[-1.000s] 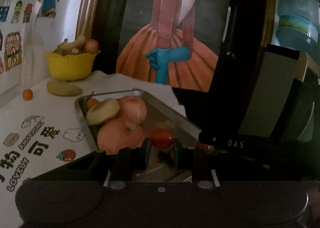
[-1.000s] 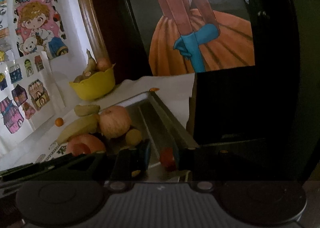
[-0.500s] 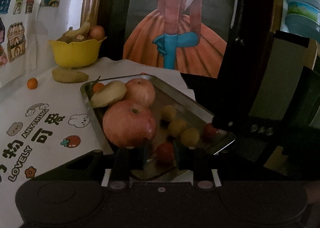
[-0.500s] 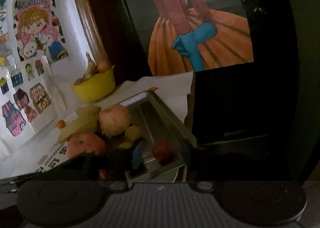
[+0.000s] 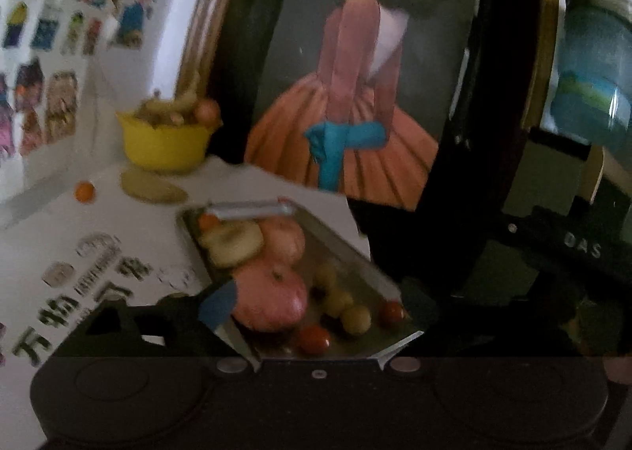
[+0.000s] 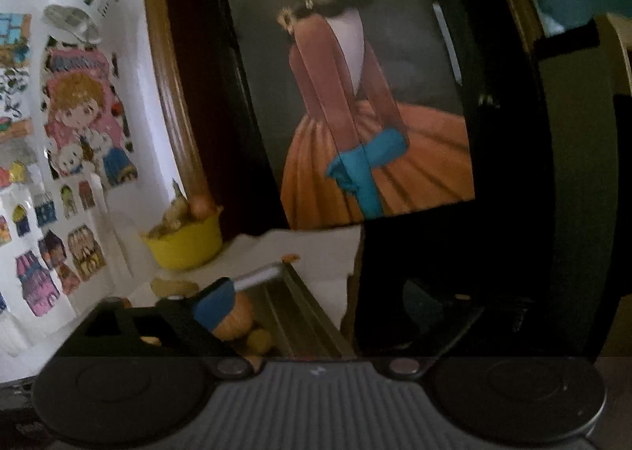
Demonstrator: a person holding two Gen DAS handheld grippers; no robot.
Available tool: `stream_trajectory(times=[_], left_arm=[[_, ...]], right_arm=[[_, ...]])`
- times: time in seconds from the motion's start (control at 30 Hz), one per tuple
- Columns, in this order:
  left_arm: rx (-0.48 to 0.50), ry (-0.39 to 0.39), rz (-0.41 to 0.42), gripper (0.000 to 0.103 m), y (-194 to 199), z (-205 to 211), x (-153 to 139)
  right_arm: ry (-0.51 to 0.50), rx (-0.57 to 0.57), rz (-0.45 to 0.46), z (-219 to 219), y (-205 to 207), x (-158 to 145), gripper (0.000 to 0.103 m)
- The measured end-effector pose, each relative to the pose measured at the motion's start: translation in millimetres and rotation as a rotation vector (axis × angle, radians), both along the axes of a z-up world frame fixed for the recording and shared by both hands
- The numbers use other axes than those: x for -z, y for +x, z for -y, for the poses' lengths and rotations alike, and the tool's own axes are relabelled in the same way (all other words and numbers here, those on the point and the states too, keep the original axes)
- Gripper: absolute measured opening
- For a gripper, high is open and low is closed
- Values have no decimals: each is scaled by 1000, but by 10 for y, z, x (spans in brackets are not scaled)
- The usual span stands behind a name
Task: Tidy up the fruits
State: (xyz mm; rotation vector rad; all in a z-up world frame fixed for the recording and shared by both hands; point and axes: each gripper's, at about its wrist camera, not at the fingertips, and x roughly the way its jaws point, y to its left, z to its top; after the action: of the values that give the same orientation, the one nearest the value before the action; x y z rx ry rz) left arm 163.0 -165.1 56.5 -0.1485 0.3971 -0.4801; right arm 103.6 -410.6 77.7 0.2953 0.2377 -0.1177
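Jaws on both grippers have just been opening and stand wide, empty; left gripper (image 5: pixel 316 311) hangs over the metal tray (image 5: pixel 347 248), a red tomato (image 5: pixel 314 338) at six o'clock, right gripper (image 6: pixel 312 311) alongside.

I see a yellow bowl (image 5: pixel 164 144), silver tray (image 5: pixel 252 209) w/ pinkish-orange apples (image 5: pixel 272 300), red cherry tomatoes (image 5: pixel 314 337), pale-yellow fruits (image 5: pixel 355 317); white desk cloth (image 5: pixel 130 236) w/ black lettering.
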Motion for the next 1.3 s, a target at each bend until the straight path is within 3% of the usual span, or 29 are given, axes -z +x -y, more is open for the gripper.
stream_trajectory(times=[0.1,0.43,0.73,1.0,1.3], left_arm=[[-36,-21,43,102,-82,-157,-139],[-169,-52,137,102,-220,-809,-487],[-315,-54,166,102,-253,-1641,-583],[-429,-38,148,102,-323,-2366,-518],[-523,-9,86,102,-369,-2726,-330]], right_arm=[[-24,-9,32,-92,-82,-128,102],[-90,-69,110,-571,-181,-510,103],[-155,-180,142,-1246,-74,-761,103],[-186,-286,98,-1961,245,-717,103],[-237,-361,-48,-2646,583,-431,103]])
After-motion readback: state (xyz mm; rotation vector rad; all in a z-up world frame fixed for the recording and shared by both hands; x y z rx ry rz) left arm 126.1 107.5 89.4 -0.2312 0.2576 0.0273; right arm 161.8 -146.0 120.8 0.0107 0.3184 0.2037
